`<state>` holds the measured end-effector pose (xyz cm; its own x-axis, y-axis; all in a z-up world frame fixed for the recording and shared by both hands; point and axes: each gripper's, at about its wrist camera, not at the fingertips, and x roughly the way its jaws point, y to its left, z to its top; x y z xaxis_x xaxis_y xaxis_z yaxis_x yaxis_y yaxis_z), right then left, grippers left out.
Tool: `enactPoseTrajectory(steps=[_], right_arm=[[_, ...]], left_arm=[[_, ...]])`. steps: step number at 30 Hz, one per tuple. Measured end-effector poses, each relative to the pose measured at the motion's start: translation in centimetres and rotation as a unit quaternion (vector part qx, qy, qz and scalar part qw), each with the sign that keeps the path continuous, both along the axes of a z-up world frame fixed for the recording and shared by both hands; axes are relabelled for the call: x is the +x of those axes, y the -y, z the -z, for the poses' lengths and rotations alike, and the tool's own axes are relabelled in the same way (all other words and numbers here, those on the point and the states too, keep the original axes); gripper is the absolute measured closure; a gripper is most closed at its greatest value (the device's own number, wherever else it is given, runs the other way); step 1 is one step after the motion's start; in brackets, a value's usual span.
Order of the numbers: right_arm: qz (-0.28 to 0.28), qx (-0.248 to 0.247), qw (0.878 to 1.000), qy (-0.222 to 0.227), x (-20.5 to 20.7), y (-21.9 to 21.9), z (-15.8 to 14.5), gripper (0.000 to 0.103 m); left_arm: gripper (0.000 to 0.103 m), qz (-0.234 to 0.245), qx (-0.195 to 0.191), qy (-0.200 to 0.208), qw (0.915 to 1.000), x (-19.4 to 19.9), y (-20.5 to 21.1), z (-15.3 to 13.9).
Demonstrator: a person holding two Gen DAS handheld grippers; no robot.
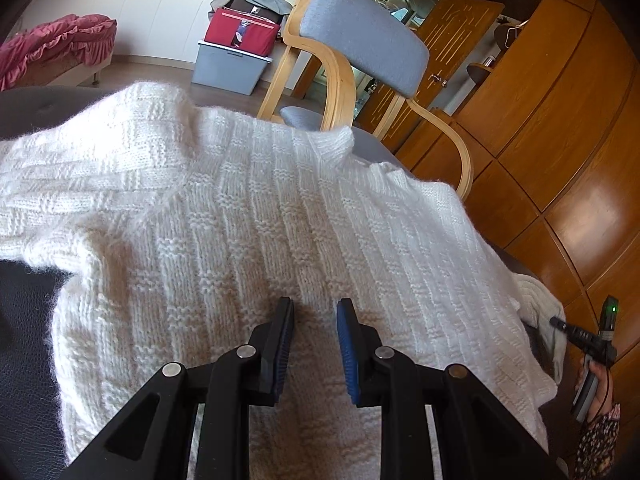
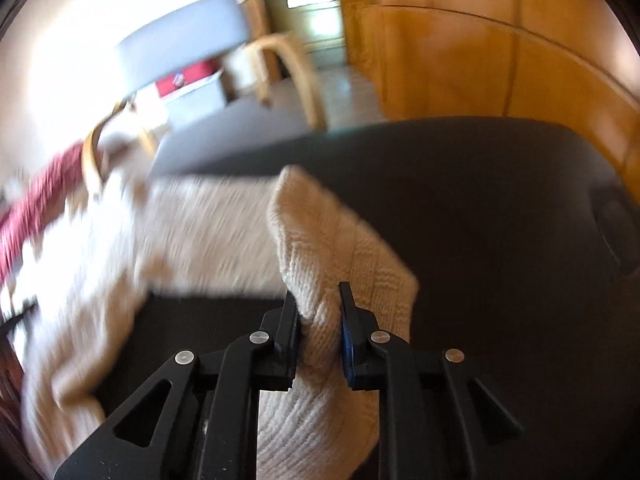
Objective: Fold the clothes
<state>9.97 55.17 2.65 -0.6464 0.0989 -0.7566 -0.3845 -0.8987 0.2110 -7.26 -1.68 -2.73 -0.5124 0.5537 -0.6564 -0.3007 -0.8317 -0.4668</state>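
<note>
2 tongs, right tongs (image 2: 318,300) pinching blurred sweater (image 2: 320,240)

So the left hand-held gripper (image 1: 314,310) sits low over a white knitted sweater (image 1: 248,208), its jaws a little apart with nothing pinched between them. The sweater spreads ahead and to both sides over a dark tabletop (image 1: 28,320). Beyond it there's a grey-cushioned wooden chair (image 1: 360,36). Far off to the right, the right hand-held gripper (image 1: 560,324) shows at the sweater's edge.
</note>
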Motion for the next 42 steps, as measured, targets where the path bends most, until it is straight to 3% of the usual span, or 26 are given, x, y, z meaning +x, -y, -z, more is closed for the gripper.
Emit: enactPoseTrajectory(steps=[5,7,11,13,16,19,23,27,30,34,39,42], right_arm=[[0.074,-0.024,0.997,-0.005,-1.0,-7.6,-0.9,0.083],[0.139,0.014,0.990,0.003,-0.4,-9.7,-1.2,0.059],[0.255,0.085,0.963,-0.014,2.3,-10.2,-2.5,0.059],[0.187,0.081,0.978,-0.040,2.6,-6.4,-2.6,0.059],[0.002,0.014,0.999,-0.049,1.8,1.4,-1.1,0.059],[-0.168,-0.055,0.984,-0.013,1.2,9.1,1.6,0.059],[-0.301,-0.030,0.953,0.012,2.1,17.4,2.5,0.059],[-0.305,0.030,0.951,0.033,3.1,20.2,2.4,0.059],[-0.307,0.003,0.951,0.038,3.6,20.1,1.9,0.089],[-0.306,-0.006,0.951,0.043,5.0,20.2,1.7,0.094],[-0.276,-0.052,0.959,0.044,7.6,18.6,1.1,0.095],[-0.243,-0.013,0.965,0.101,8.8,17.7,2.5,0.095]], left_arm=[[0.082,0.000,0.008,0.003,1.0000,0.1,0.2,0.0],[0.082,0.000,0.012,0.004,0.9999,0.1,0.3,0.1],[0.082,0.000,0.015,0.005,0.9999,0.1,0.2,0.1],[0.082,-0.001,0.018,0.006,0.9998,0.1,0.2,0.1],[0.082,-0.001,0.020,0.006,0.9998,0.1,0.2,0.0],[0.082,0.000,0.019,0.006,0.9998,0.0,0.5,0.1],[0.082,0.000,0.014,0.005,0.9999,-0.1,0.4,0.0],[0.082,-0.001,-0.050,-0.004,0.9988,0.5,-0.9,-1.0],[0.081,0.005,-0.119,-0.026,0.9925,2.5,-2.0,-2.1],[0.081,0.036,-0.131,-0.037,0.9901,5.4,-1.8,-2.7],[0.081,0.044,-0.182,-0.048,0.9812,8.6,-0.9,-1.8],[0.079,0.044,-0.175,-0.047,0.9825,9.3,-0.4,-1.9]])
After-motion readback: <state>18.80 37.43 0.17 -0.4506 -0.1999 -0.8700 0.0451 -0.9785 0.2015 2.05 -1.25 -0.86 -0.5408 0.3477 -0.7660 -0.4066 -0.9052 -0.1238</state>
